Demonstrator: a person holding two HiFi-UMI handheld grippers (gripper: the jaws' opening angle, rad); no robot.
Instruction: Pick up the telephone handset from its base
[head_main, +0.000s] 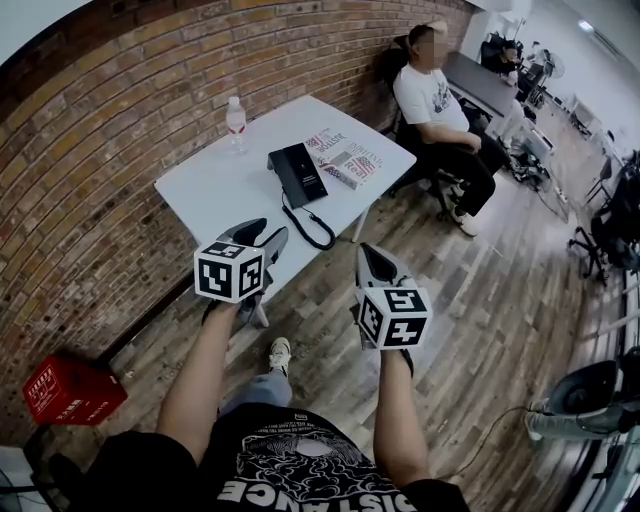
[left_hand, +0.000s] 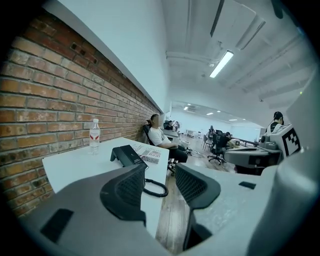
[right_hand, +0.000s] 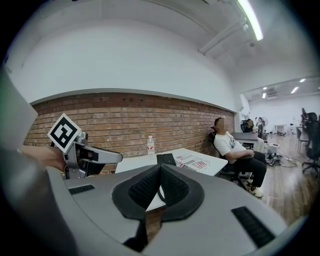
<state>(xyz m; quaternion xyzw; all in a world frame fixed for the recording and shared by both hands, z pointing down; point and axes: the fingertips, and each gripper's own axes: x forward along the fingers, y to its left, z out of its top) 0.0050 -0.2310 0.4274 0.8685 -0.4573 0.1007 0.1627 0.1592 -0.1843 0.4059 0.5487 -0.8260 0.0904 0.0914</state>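
Note:
A black telephone (head_main: 297, 175) sits on the white table (head_main: 215, 185), its handset lying on the base and its coiled cord (head_main: 311, 229) hanging over the near edge. Both grippers are in the air short of the table and touch nothing. My left gripper (head_main: 264, 243) is open with nothing between its pads, and the telephone (left_hand: 129, 155) and cord (left_hand: 156, 188) lie ahead of it. My right gripper (head_main: 372, 263) is further right over the floor. Its pads meet at the tips, so it is shut and empty. The telephone (right_hand: 166, 159) shows just above them.
A water bottle (head_main: 236, 122) stands at the table's far side by the brick wall. Magazines (head_main: 346, 157) lie to the right of the phone. A person sits on a chair (head_main: 440, 110) past the table's right end. A red crate (head_main: 70, 390) is on the wooden floor at left.

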